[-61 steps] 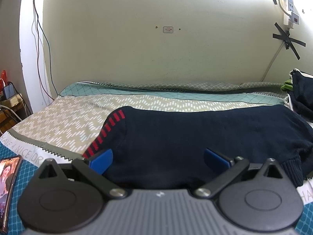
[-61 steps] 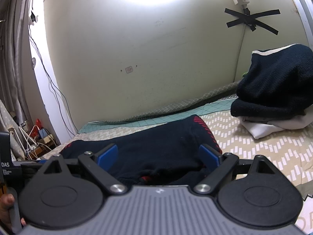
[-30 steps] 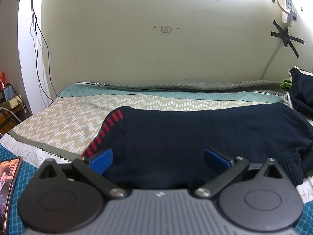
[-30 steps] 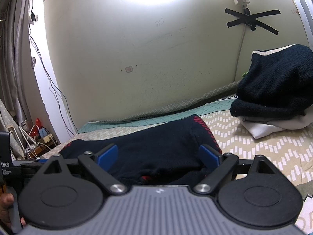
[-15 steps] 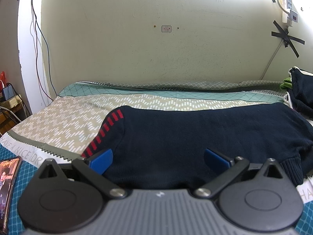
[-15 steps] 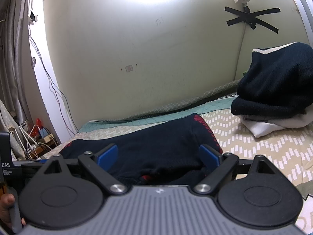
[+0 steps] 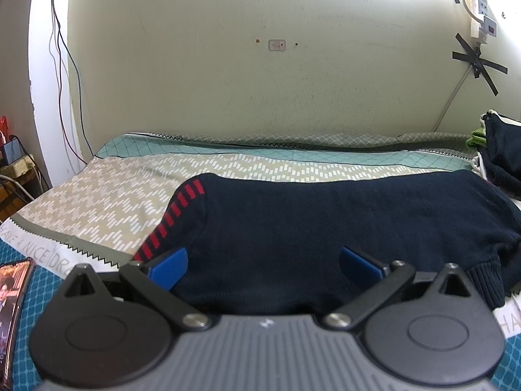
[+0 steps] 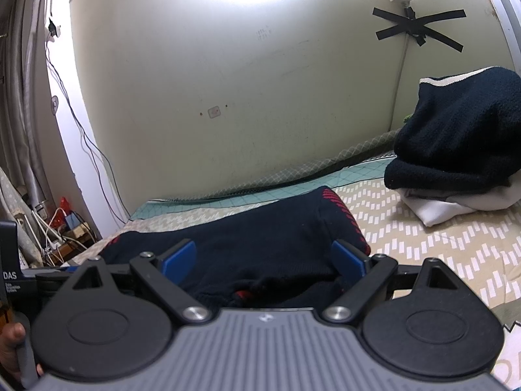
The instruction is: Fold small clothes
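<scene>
A dark navy knit garment with red dashes along its edges (image 7: 325,228) lies flat across the patterned bedspread (image 7: 123,195). My left gripper (image 7: 263,265) is open, its blue fingers spread over the garment's near edge, close to the left side. In the right wrist view the same garment (image 8: 260,241) lies ahead, and my right gripper (image 8: 262,259) is open over its near right end. Neither gripper holds cloth.
A pile of folded clothes, dark navy on top of white (image 8: 456,150), sits at the right against the wall; it also shows in the left wrist view (image 7: 501,156). A phone (image 7: 13,296) lies at the bed's near left. Cables and clutter (image 8: 65,224) stand beside the bed's left.
Almost nothing has moved. Both grippers stay open over the garment, with only slight camera drift.
</scene>
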Tool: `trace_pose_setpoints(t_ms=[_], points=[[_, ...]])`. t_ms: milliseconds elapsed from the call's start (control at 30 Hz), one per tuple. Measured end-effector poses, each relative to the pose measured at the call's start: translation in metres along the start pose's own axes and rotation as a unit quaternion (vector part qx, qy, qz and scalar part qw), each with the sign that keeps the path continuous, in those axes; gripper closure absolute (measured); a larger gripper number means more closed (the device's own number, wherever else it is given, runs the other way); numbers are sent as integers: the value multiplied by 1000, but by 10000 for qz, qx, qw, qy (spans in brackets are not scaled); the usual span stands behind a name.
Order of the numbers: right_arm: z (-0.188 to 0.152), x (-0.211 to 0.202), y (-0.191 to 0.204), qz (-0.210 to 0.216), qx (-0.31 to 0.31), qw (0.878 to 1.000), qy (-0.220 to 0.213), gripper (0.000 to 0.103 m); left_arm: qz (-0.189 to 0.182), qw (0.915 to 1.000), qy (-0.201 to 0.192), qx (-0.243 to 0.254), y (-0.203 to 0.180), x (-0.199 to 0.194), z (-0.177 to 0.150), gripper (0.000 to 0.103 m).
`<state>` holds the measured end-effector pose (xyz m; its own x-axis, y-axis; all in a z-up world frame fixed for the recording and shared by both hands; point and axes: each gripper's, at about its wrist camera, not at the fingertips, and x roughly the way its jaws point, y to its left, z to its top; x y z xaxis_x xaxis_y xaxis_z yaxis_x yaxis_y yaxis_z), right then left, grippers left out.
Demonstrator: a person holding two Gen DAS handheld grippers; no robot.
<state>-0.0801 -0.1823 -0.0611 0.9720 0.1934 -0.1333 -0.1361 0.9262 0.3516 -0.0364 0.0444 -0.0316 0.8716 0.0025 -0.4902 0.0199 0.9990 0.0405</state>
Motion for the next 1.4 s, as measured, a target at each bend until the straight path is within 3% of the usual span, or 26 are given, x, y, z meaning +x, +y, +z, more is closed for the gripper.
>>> trace_pose_setpoints(t_ms=[667, 1400], points=[[0, -1, 0, 25, -15, 10000, -14, 20, -204, 9997, -27, 124, -3, -2, 0, 0], [1, -1, -1, 28, -10, 10000, -13, 20, -91, 9999, -22, 106, -3, -1, 0, 0]])
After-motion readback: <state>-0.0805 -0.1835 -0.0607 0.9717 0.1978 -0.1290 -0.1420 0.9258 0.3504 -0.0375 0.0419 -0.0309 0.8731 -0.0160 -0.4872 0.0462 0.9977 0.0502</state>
